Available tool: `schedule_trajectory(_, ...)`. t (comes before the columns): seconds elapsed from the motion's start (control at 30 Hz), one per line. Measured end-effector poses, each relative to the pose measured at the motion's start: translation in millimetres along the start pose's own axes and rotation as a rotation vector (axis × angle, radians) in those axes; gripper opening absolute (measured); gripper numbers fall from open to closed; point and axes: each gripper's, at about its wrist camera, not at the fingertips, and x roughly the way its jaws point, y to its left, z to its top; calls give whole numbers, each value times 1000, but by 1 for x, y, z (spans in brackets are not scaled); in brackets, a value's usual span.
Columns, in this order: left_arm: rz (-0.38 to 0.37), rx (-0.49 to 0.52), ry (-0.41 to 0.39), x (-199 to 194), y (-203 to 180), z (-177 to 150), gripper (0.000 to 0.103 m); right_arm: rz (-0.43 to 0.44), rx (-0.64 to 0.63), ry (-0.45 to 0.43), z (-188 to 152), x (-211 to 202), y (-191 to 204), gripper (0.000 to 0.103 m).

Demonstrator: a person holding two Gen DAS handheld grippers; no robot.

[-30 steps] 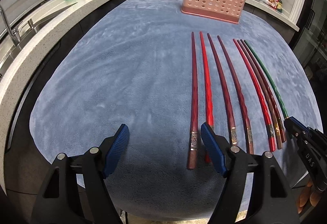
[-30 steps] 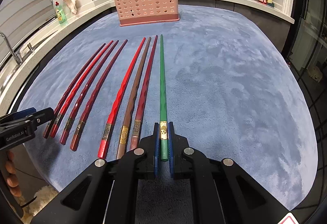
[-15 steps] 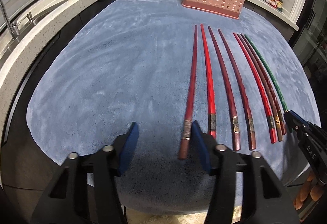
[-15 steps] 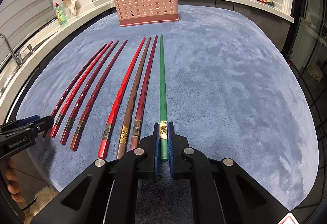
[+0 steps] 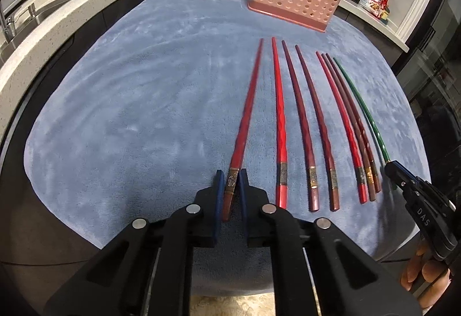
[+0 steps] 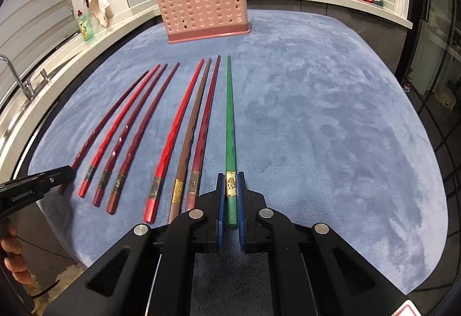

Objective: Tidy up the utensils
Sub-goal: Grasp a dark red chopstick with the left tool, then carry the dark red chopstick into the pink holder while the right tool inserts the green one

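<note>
A: Red lacquer chopstick (image 5: pixel 245 120) is sitting between the left gripper (image 5: pixel 230 186) pads, jaws clamped on its butt end at the metal band, lower centre of the left wrist frame. It's the leftmost of the row.

B: And the right one?

A: Right gripper (image 6: pixel 231 192) jaws are closed on the green chopstick (image 6: pixel 230 126), also at the gold band, bottom centre of the right wrist frame. Six others are lying loose on the blue mat (image 6: pixel 331 128) between the two held ones.

B: Target is the pink perforated holder (image 6: pixel 201 10)?

A: I'm assuming so. It's standing at the far end of the mat, upper middle of both frames, well apart from the stick tips.

B: Both grips are far back, so the tips are going to droop or pivot.

A: Agreed. I'm suggesting lifting level first, clear of the neighbours, since the bright red stick (image 5: pixel 279 120) is lying just beside the left pad. Then tip down and enter the holder from above. Can't tell its compartment layout from here.
</note>
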Motion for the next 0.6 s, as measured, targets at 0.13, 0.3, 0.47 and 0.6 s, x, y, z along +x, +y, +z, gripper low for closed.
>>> schedule_trajectory(0.13,-5,-12,-41,-20,1,12,9,4,0,-33,13,-18,-1,7)
schedule_trajectory(0.3,-20,-31,-95,-45,4,35,9,8,-3,-105,44,-47,-2,7)
schedule_trajectory(0.47,-32,-25,-172,-75,4,70,7,16,4,-189,88,-72,-7,7)
schedule_trajectory(0.6,-7,-5,-247,-96,2,105,7,22,19,-241,121,-82,-14,7)
